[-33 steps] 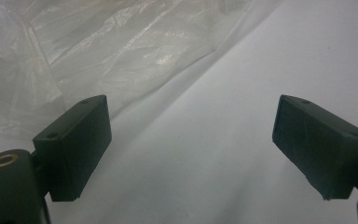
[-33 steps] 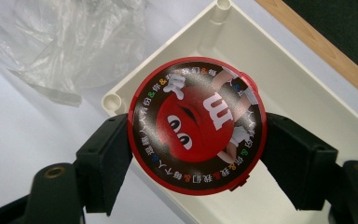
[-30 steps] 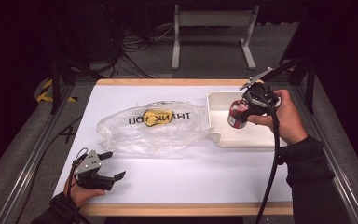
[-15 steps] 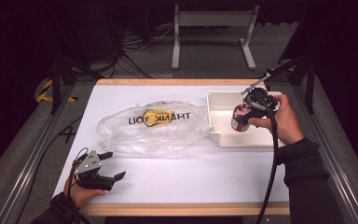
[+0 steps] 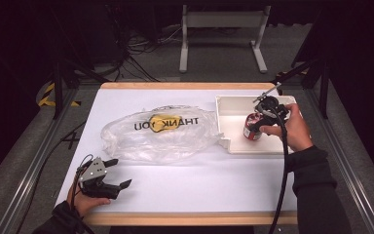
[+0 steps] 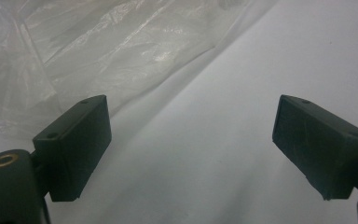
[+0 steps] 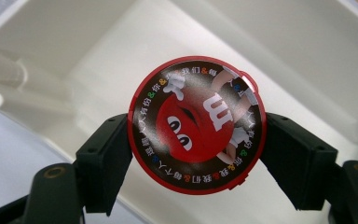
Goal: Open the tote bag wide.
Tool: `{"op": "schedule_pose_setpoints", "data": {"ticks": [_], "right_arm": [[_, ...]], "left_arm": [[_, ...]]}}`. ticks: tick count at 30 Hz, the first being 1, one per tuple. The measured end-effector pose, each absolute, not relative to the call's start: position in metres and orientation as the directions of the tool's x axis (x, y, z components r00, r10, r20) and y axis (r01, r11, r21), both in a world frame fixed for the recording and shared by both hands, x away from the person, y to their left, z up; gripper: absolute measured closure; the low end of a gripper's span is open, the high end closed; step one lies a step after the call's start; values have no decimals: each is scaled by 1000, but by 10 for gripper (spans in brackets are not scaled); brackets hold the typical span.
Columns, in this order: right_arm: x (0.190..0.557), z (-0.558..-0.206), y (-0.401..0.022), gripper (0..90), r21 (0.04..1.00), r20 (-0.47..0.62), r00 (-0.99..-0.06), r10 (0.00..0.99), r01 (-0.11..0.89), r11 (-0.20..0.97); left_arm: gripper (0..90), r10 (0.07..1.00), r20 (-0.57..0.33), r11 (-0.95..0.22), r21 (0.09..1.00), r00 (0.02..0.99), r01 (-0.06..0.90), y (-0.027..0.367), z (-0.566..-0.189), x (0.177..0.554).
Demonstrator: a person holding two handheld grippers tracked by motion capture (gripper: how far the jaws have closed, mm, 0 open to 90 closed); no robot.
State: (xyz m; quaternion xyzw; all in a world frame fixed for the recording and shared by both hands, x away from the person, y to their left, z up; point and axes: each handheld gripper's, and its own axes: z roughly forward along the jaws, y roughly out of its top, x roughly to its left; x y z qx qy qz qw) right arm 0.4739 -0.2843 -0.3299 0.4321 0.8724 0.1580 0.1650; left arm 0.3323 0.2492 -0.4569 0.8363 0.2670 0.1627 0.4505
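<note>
A red round candy can (image 5: 252, 127) with a printed lid (image 7: 196, 131) stands upright inside the white tray (image 5: 253, 148) at the table's right. My right gripper (image 5: 261, 119) comes down from above with both pads (image 7: 106, 158) pressed on the can's sides. A clear plastic bag (image 5: 160, 132) printed THANK YOU lies flat in the middle of the table, its edge (image 6: 88, 51) ahead of my left jaws. My left gripper (image 5: 114, 171) rests near the front left edge, jaws wide apart over bare white tabletop, nothing between them.
The white tabletop (image 5: 199, 180) has a wooden front edge (image 5: 190, 218). A metal frame rail (image 5: 34, 161) runs along the left side. A stand and cables (image 5: 219, 44) sit on the floor beyond the far edge.
My right gripper has lowered the can into the tray, slightly toward the front. My left gripper has stayed where it was.
</note>
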Motion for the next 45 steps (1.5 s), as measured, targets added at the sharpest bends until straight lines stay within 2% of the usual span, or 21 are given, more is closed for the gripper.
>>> {"op": "schedule_pose_setpoints", "data": {"ticks": [20,38,45], "right_arm": [[483,-351,-285,268,384,-148,-557,817,729,567],[486,-357,-292,260,426,-102,-531,842,741,519],[486,-359,-290,225,421,-133,-529,838,735,531]], "left_arm": [[122,593,33,-450,842,805,297,249,-457,332],[120,591,32,-453,840,806,299,250,-457,333],[120,591,26,-450,840,806,303,250,-457,334]]}}
